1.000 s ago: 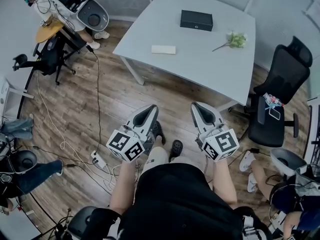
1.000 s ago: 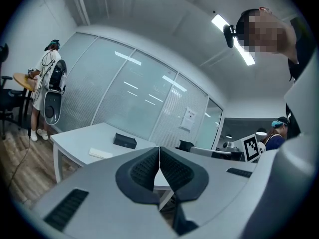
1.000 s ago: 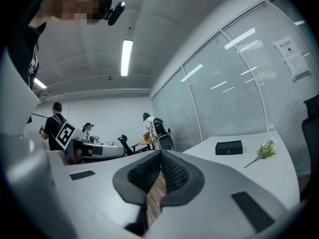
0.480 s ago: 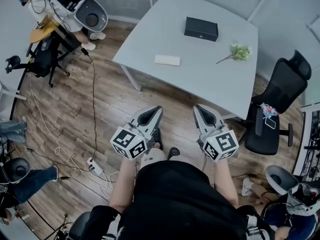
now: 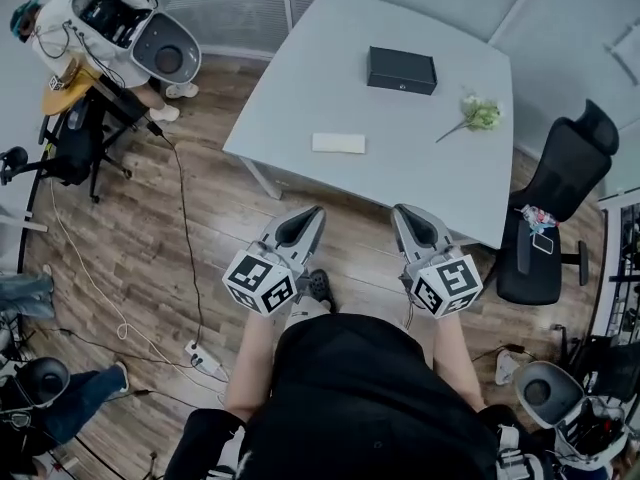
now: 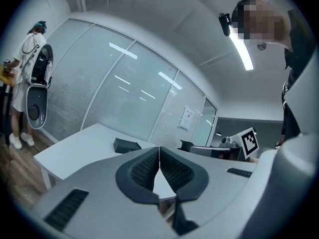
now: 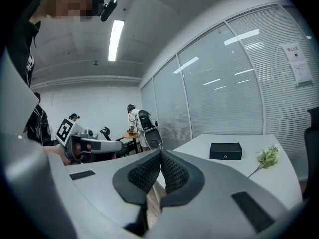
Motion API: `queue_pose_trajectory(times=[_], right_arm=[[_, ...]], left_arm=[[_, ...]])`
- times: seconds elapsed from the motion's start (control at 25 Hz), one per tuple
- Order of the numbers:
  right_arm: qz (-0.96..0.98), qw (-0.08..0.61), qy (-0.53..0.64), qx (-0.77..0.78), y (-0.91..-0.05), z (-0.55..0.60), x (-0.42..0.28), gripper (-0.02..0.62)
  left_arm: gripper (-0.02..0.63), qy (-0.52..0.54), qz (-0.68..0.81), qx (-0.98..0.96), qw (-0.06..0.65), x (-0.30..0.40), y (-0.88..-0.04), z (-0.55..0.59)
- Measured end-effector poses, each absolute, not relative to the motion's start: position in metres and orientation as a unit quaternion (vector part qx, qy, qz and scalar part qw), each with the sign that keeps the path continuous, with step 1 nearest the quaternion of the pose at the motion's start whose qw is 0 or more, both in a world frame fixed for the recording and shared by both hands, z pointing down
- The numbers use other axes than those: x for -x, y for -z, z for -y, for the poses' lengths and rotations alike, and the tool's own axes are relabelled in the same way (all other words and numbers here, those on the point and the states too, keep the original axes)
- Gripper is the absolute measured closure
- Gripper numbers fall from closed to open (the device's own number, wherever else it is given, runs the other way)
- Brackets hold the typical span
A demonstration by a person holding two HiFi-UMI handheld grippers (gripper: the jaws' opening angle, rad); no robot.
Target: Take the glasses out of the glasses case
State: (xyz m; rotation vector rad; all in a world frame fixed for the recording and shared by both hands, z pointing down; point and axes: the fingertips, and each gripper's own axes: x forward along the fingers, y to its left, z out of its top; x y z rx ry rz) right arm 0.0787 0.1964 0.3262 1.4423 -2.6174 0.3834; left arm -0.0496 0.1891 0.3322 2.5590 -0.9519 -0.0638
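Note:
A black glasses case [image 5: 401,69] lies shut at the far side of the grey-white table [image 5: 330,88]; the case also shows in the left gripper view [image 6: 126,145] and the right gripper view [image 7: 225,151]. No glasses are visible. My left gripper [image 5: 303,220] and right gripper [image 5: 409,218] are held side by side in front of the person, short of the table's near edge, both pointing at the table. Each has its jaws shut with nothing between them, as the left gripper [image 6: 159,152] and the right gripper [image 7: 160,156] show in their own views.
A white flat block [image 5: 338,143] lies near the table's front edge and a green sprig [image 5: 478,114] at its right. A black office chair [image 5: 558,203] stands to the right. Cables [image 5: 190,258] run over the wooden floor. Another person with equipment [image 5: 110,23] is at the far left.
Both grippers and the person have moved forward toward the table, which now sits closer in the head view. Jaws stay shut.

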Motion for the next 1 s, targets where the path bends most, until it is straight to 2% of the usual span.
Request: queue_pose_trajectory(times=[0.4,0.72,1.0], right_arm=[[0.849,0.070,-0.137,-0.506,-0.339,-0.163,-0.056,0.578],[0.841,0.089,-0.157,-0.510,-0.365,-0.139,-0.062,0.578],[0.846,0.084,-0.162,-0.500,-0.368,-0.092,-0.062,0.578]], left_arm=[[0.581,0.012,0.312,-0.924,0.219,0.071,-0.350,-0.148],[0.581,0.002,0.305,-0.920,0.247,0.065,-0.378,-0.125],[0.581,-0.008,0.319,-0.916,0.242,0.067,-0.377,-0.088]])
